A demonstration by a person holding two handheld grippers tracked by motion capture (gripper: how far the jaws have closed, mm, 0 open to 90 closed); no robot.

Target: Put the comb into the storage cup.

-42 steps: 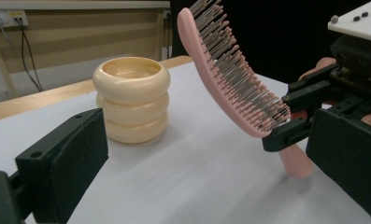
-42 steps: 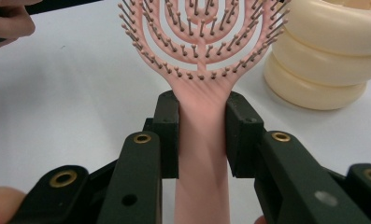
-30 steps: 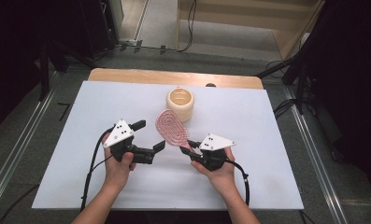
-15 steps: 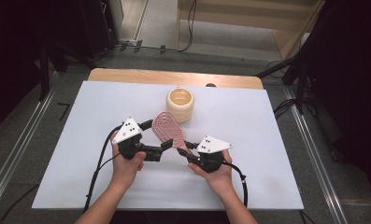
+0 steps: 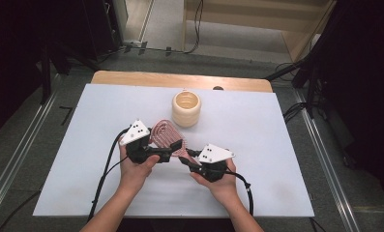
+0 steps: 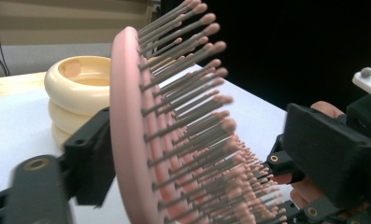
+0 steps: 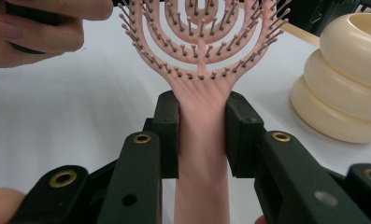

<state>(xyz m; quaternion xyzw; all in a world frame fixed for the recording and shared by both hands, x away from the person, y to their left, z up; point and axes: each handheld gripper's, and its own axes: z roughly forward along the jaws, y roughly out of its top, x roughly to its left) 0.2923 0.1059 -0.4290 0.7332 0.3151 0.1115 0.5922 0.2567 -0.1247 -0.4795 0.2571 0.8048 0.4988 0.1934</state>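
- Hairbrush [image 7: 199,60]: pale pink, with an open head of nested arches and grey bristles tipped pink (handle plain and smooth); you hold it above the white table [image 5: 276,145], just in front of the cream ribbed cup [image 5: 186,108].
- Your right gripper [image 7: 202,135]: jaws clamped on the handle.
- Your left gripper [image 5: 163,153]: jaws have just been closing around the brush head, one behind its back, not yet pressing.

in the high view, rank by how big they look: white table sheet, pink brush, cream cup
1. White sheet, by far the largest.
2 and 3. Brush and cup look about alike; the grippers cover part of the brush, so I won't rank them.
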